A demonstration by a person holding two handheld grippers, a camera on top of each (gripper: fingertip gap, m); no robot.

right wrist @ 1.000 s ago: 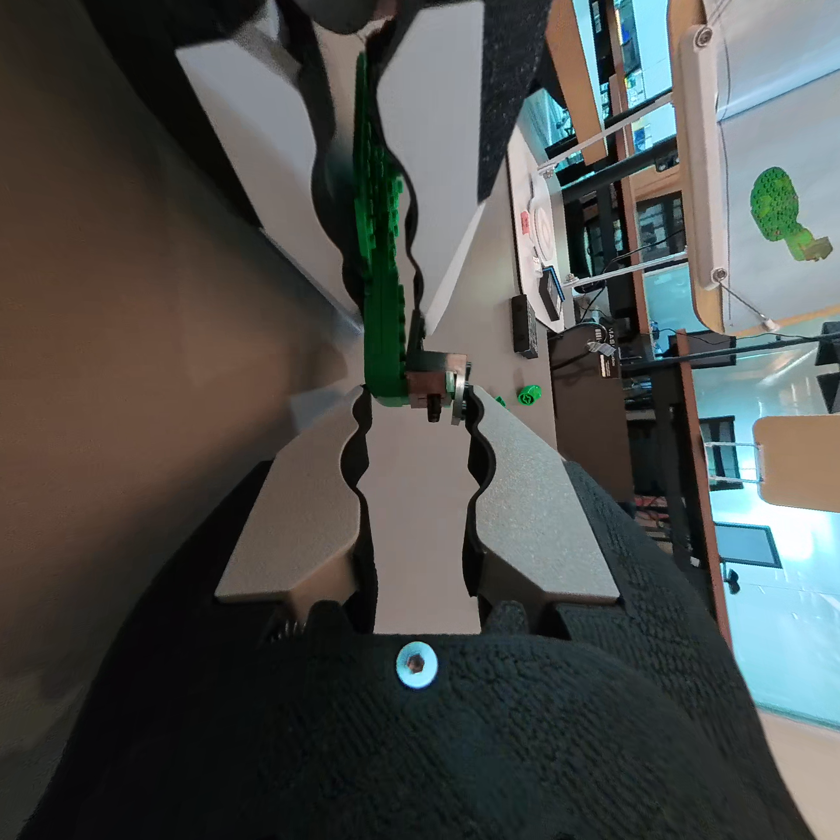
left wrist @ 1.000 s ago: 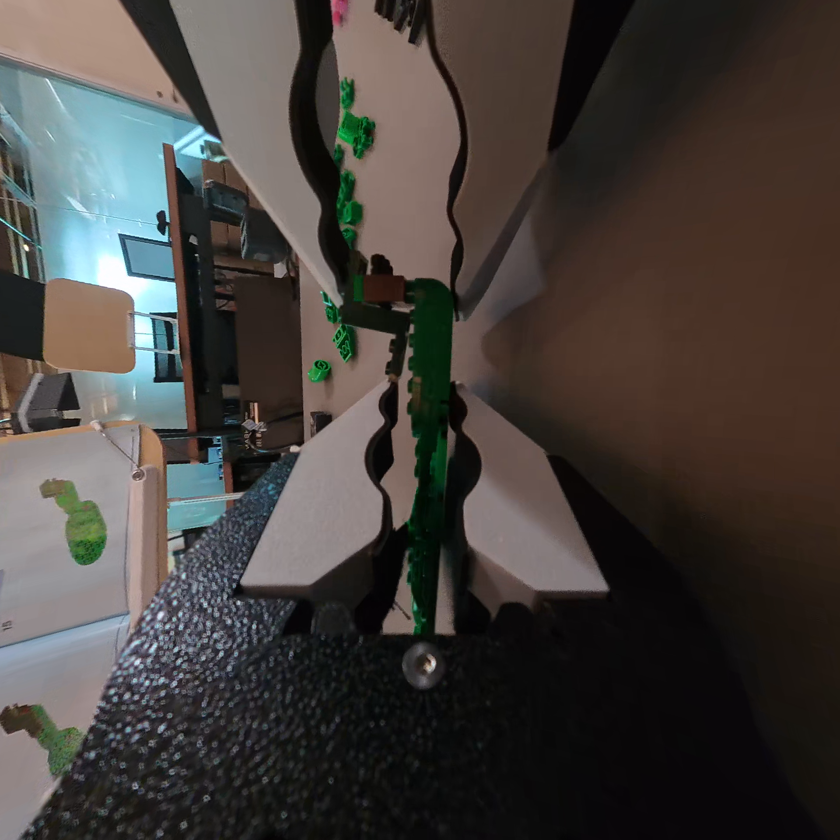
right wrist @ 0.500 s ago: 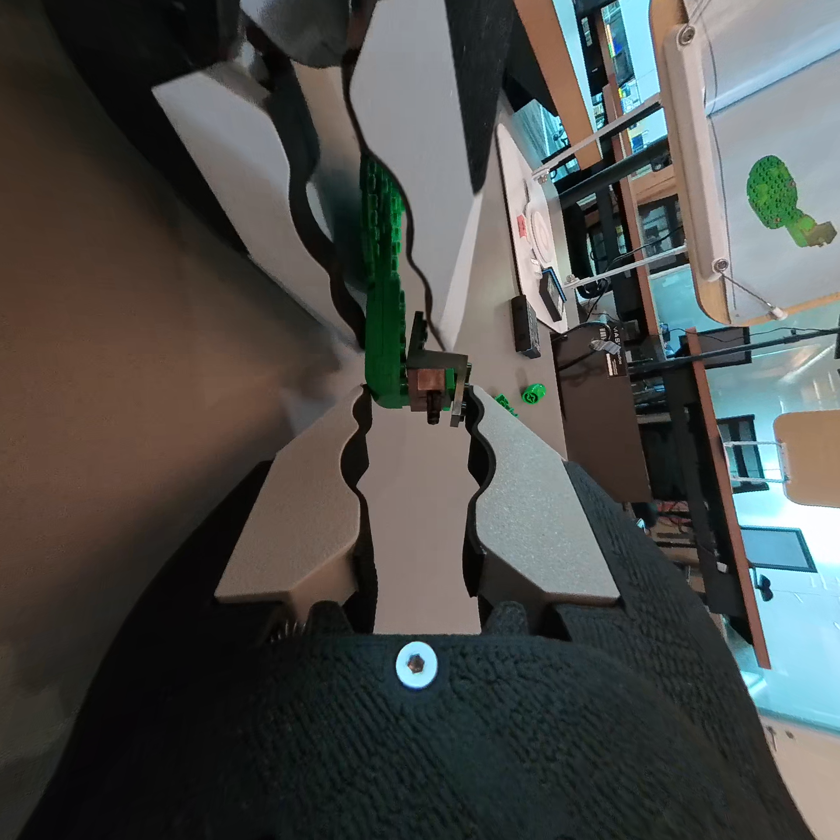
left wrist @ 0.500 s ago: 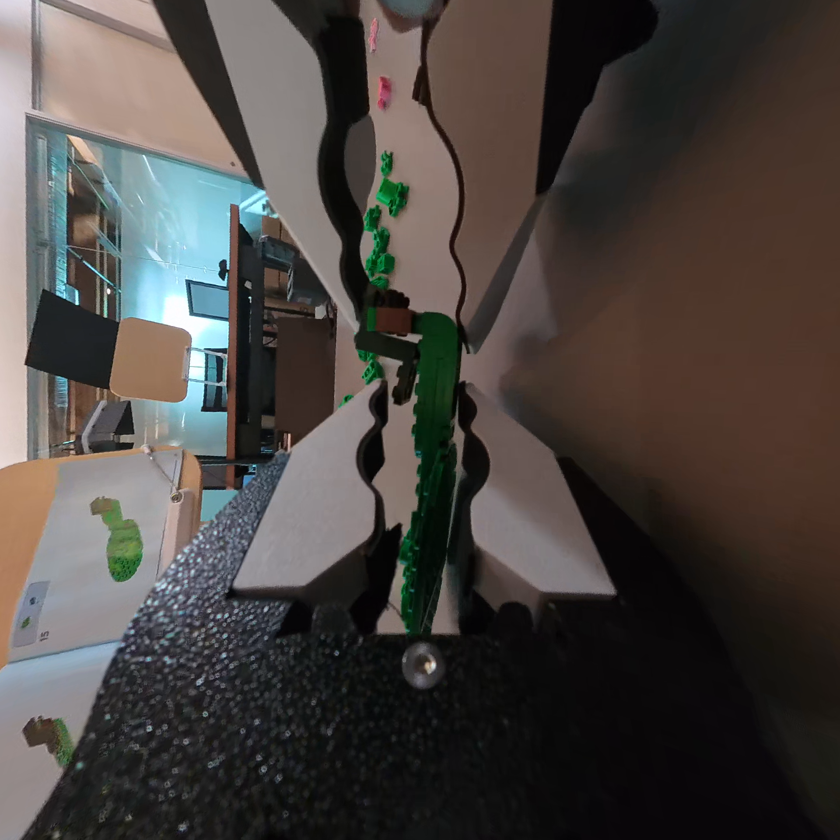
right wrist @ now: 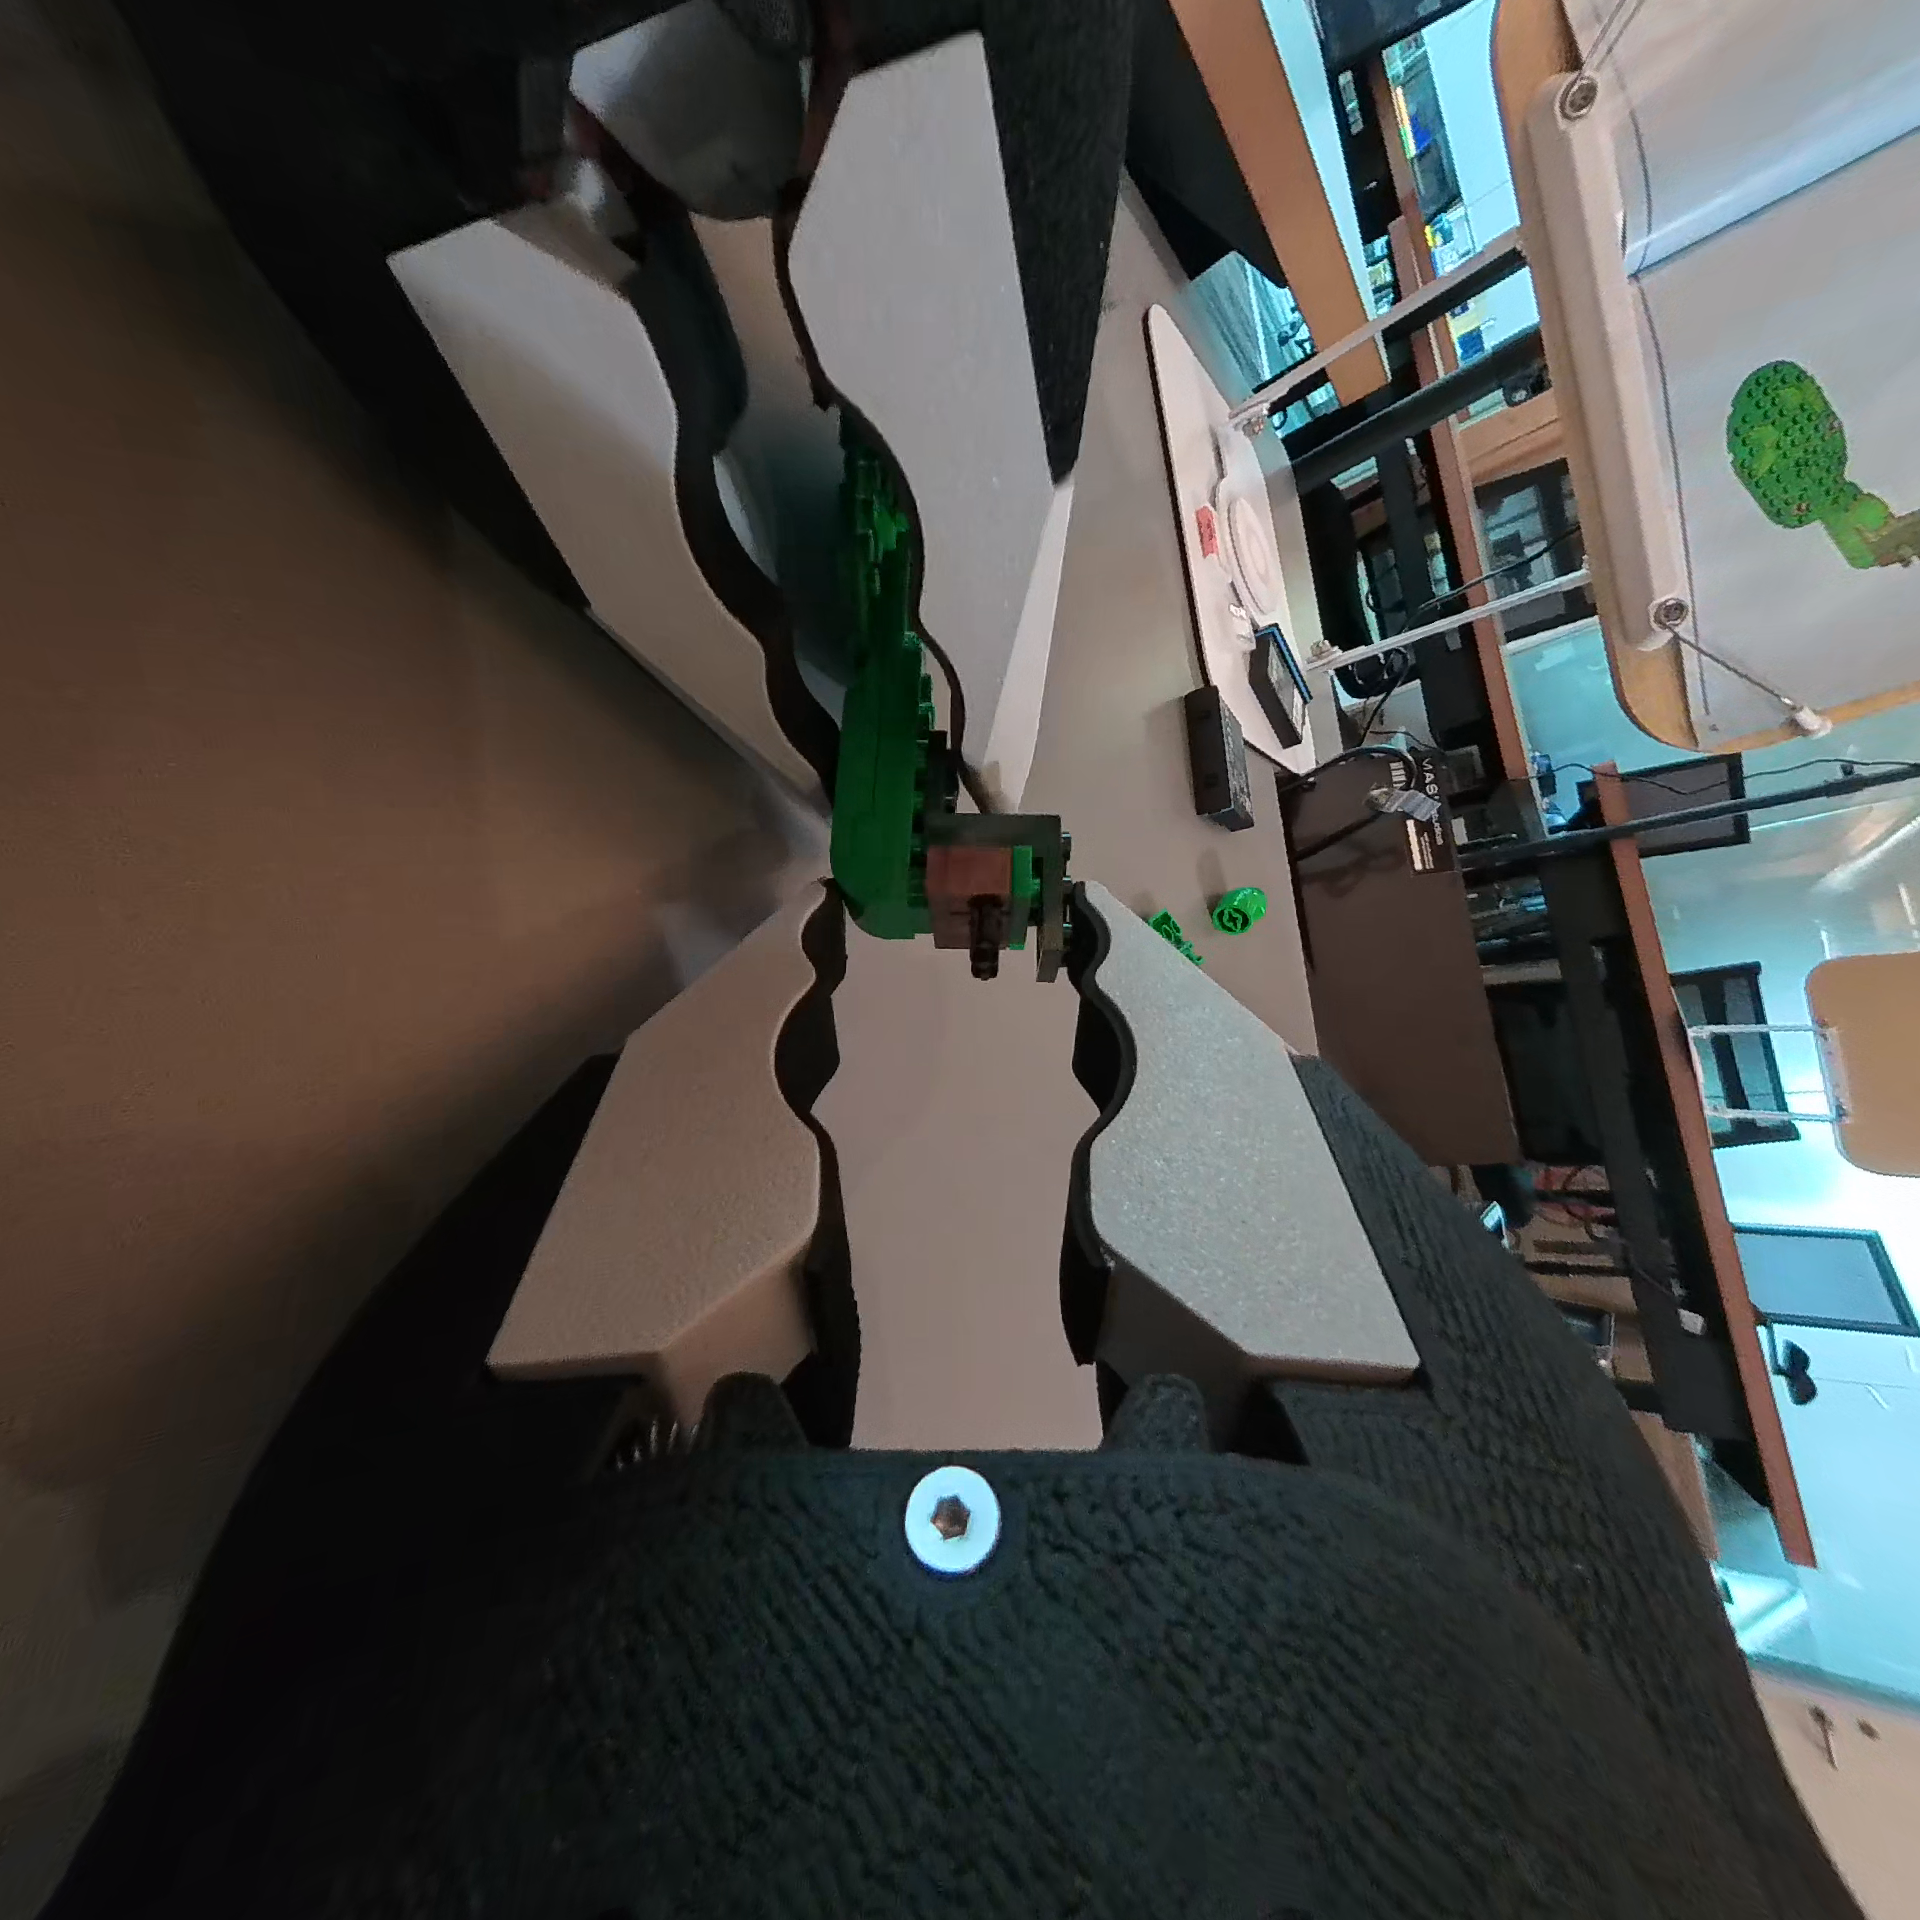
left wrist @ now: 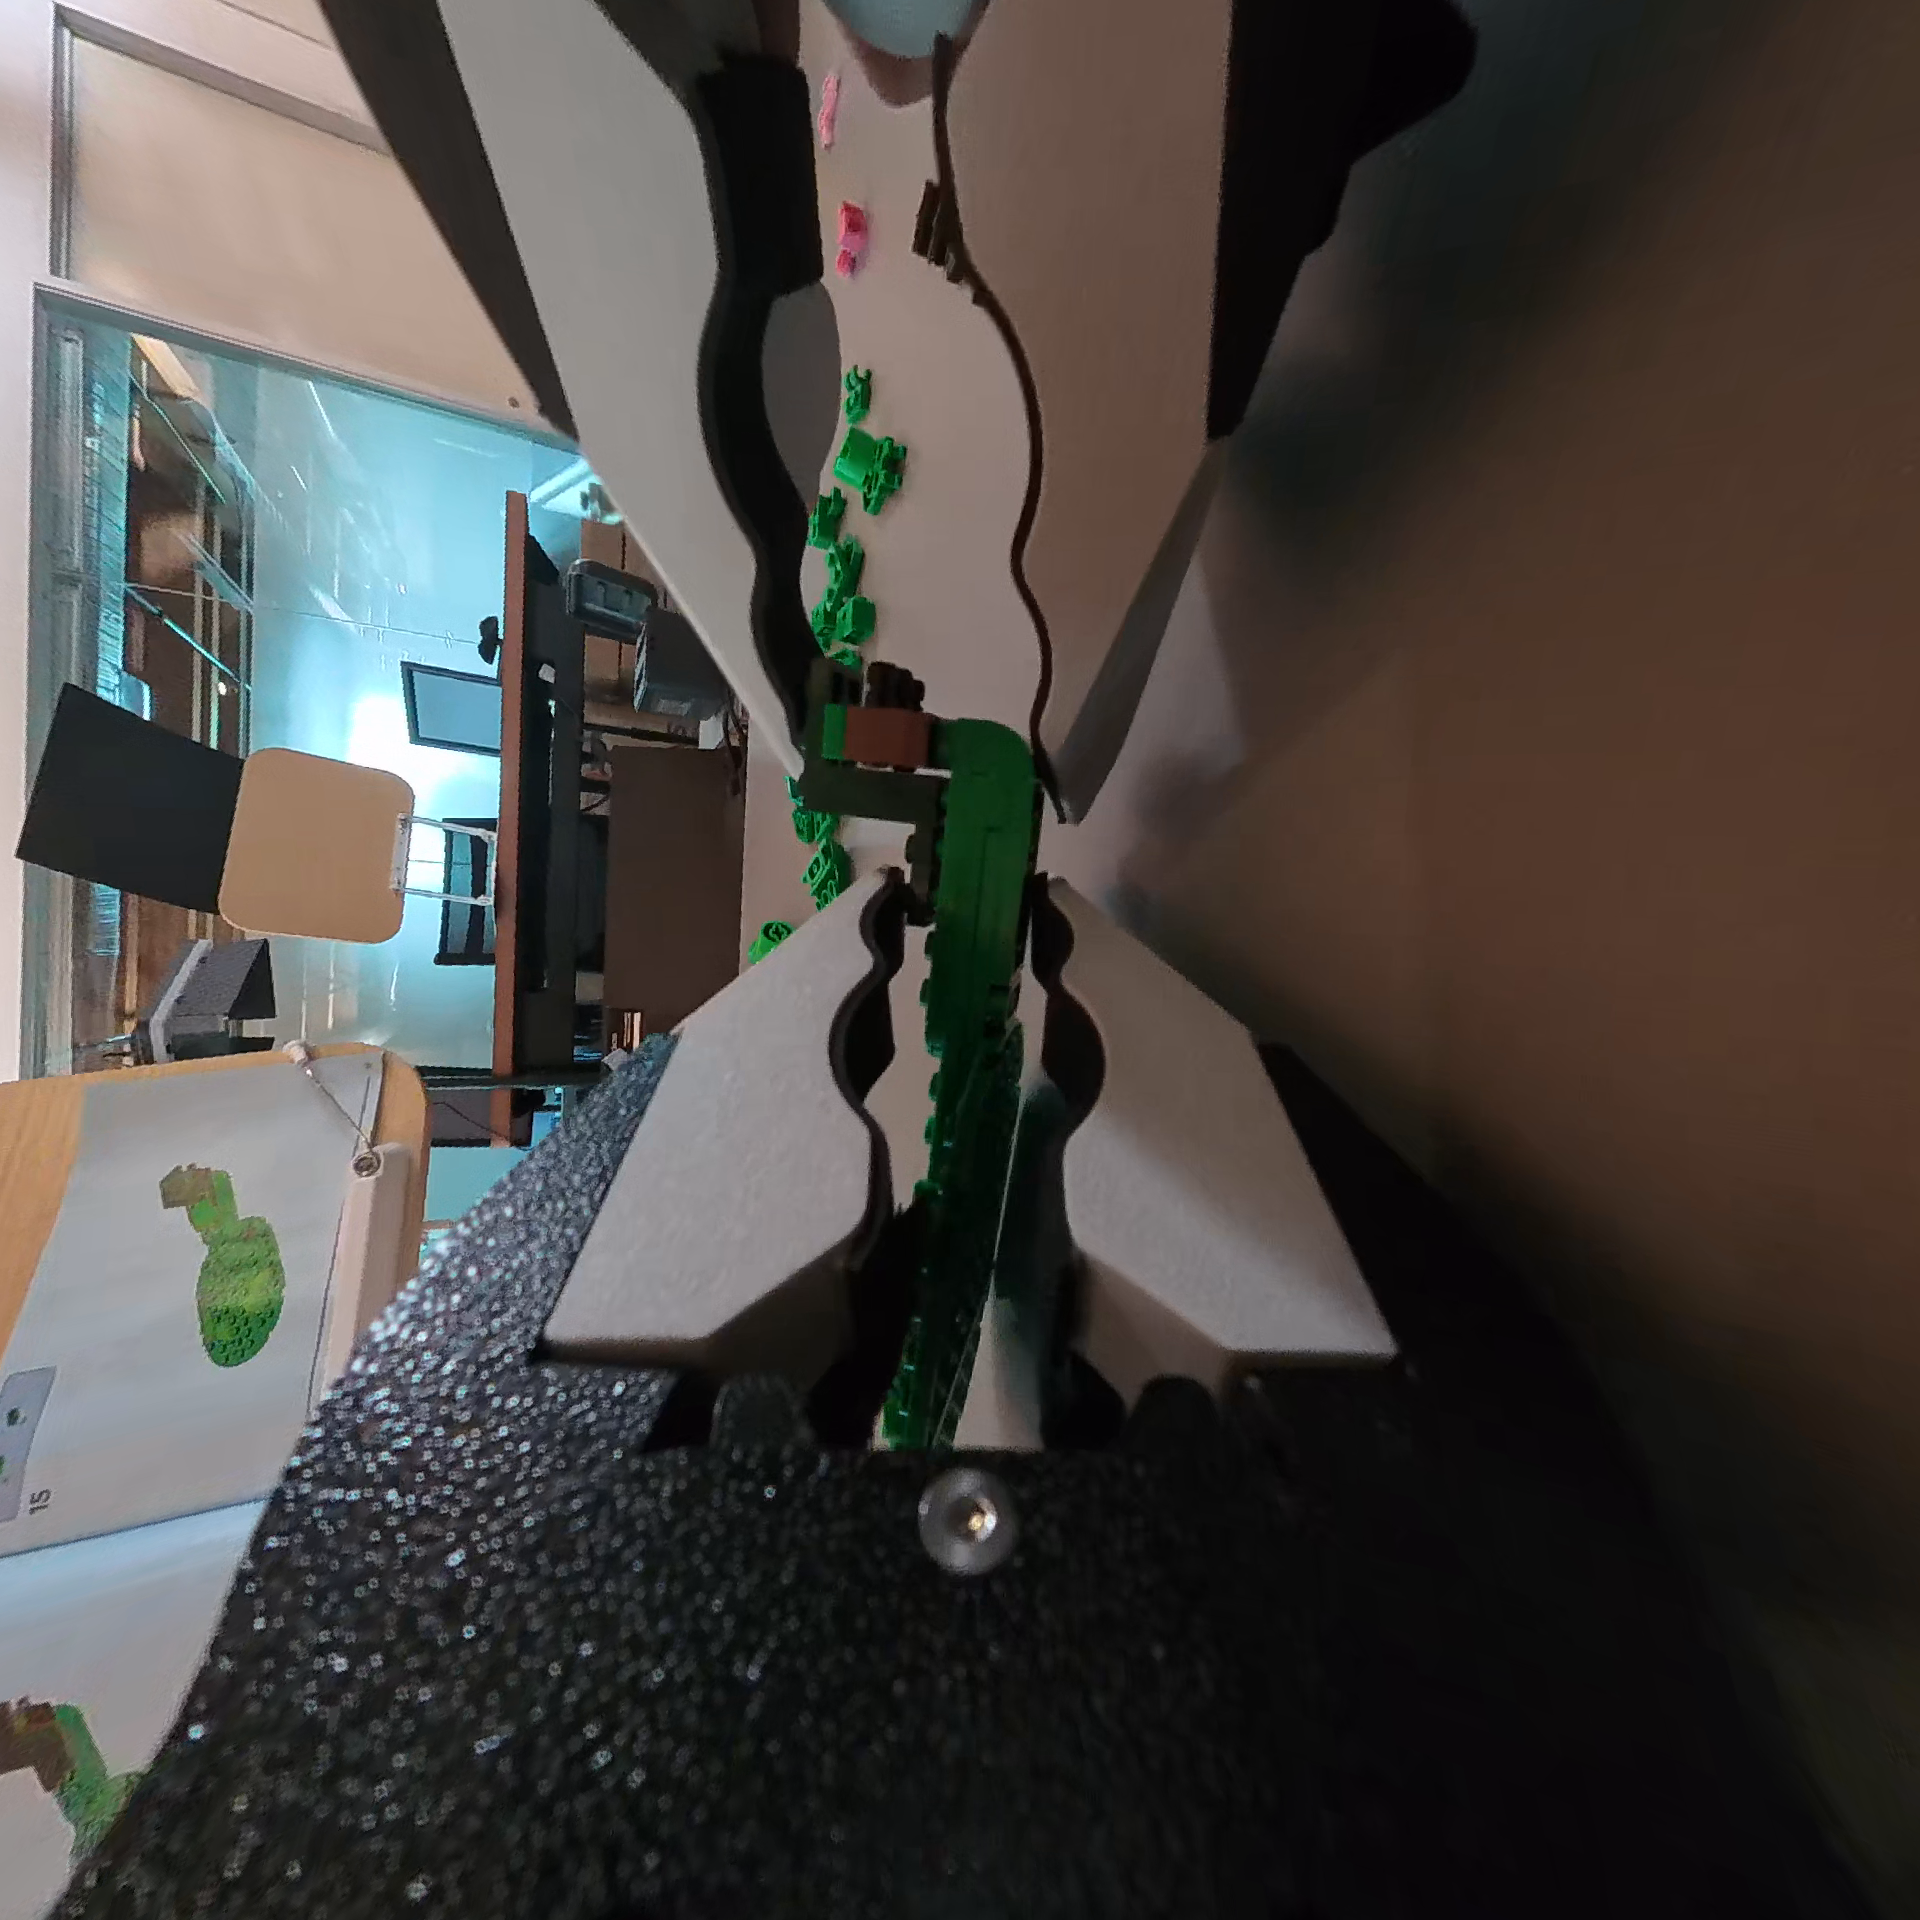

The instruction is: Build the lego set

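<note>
A lego build, a long green plate (left wrist: 982, 831) with a brown and grey block (left wrist: 883, 740) at one end, hangs in the air between my two grippers, which face each other. My left gripper (left wrist: 966, 888) is shut on the plate, which runs down between its fingers. My right gripper (right wrist: 951, 899) is shut on the build's block end (right wrist: 971, 878): one tip is on the plate's back, the other on the grey bracket. The right gripper also shows in the left wrist view (left wrist: 925, 790), and the left gripper in the right wrist view (right wrist: 909, 790).
Both views are rolled sideways. Loose green pieces (left wrist: 862, 468), pink pieces (left wrist: 852, 234) and dark pieces (left wrist: 935, 229) lie on the pale table (left wrist: 935, 395). A green round piece (right wrist: 1236, 912) and a black box (right wrist: 1210, 758) lie near its edge. An instruction booklet (left wrist: 208, 1278) stands on a wooden holder. Left tips and right tips are each some 20 cm from the green round piece (right wrist: 1236, 912).
Both grippers have shifted and tilted together with the build held between them; the background has slid in both views. Neither grip has changed.
</note>
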